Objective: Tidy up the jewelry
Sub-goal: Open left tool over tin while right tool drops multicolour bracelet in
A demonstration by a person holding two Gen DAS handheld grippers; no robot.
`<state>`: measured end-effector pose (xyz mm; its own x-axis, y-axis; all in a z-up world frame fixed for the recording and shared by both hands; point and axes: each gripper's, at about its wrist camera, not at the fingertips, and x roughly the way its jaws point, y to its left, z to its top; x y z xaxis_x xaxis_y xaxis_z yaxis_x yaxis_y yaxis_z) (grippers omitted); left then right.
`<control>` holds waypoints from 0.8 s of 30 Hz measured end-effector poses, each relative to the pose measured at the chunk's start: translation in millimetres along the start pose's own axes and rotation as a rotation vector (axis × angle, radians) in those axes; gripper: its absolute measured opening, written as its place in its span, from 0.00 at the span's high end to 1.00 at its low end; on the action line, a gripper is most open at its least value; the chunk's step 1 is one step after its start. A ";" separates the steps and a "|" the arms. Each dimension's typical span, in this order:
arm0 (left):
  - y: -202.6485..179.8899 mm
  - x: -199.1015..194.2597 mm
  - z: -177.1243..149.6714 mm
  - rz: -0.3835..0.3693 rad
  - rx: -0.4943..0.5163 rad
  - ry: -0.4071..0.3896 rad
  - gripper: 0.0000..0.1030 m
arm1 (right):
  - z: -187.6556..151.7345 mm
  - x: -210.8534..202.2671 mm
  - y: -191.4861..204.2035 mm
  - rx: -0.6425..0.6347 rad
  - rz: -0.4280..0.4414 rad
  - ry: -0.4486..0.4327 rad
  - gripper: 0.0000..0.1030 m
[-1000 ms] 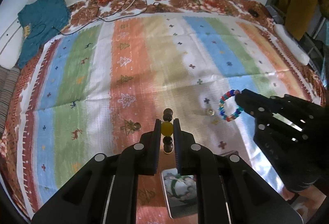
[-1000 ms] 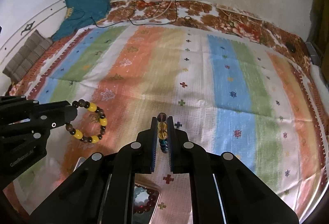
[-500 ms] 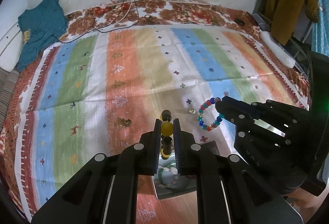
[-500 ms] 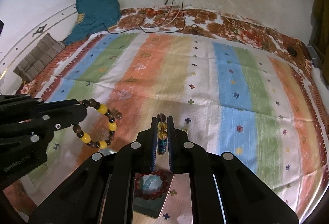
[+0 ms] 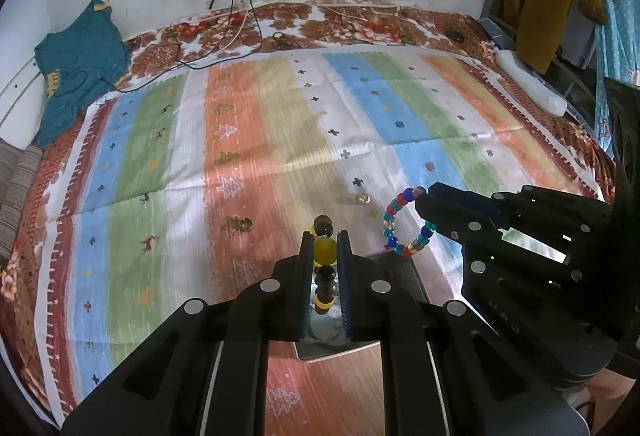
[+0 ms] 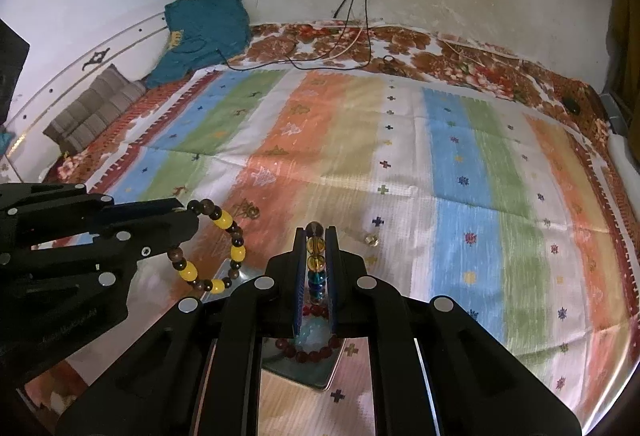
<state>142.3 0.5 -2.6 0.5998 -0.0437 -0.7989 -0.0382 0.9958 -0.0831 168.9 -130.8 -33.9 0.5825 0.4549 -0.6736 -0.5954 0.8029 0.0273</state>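
Observation:
My left gripper (image 5: 324, 236) is shut on a bracelet of brown and yellow beads (image 5: 324, 250), which also shows hanging from it in the right wrist view (image 6: 224, 220). My right gripper (image 6: 316, 232) is shut on a bracelet of multicoloured glass beads (image 6: 315, 256), seen as a ring in the left wrist view (image 5: 394, 220). Both are held above a small shiny tray (image 6: 320, 376) on the striped bedspread (image 5: 280, 116). A dark red bead bracelet (image 6: 308, 350) lies in the tray.
Two small loose pieces lie on the spread, one gold (image 6: 372, 238) and one dark (image 6: 253, 212). A teal garment (image 6: 204, 24), a folded grey cloth (image 6: 92, 108) and cables (image 6: 352, 52) lie at the far side by the wall.
Both grippers have drawn back and up with their bracelets. The tray and its red bracelet have come further into view beneath them.

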 end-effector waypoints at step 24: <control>9.9 -10.3 -19.5 0.028 -0.042 0.025 0.88 | -24.6 2.1 -0.6 0.020 -0.032 0.089 0.66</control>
<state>120.2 9.2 -6.8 0.5776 -0.0185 -0.8161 -0.0886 0.9924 -0.0851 156.9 -139.8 -53.5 0.5488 0.3939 -0.7373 -0.5660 0.8242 0.0190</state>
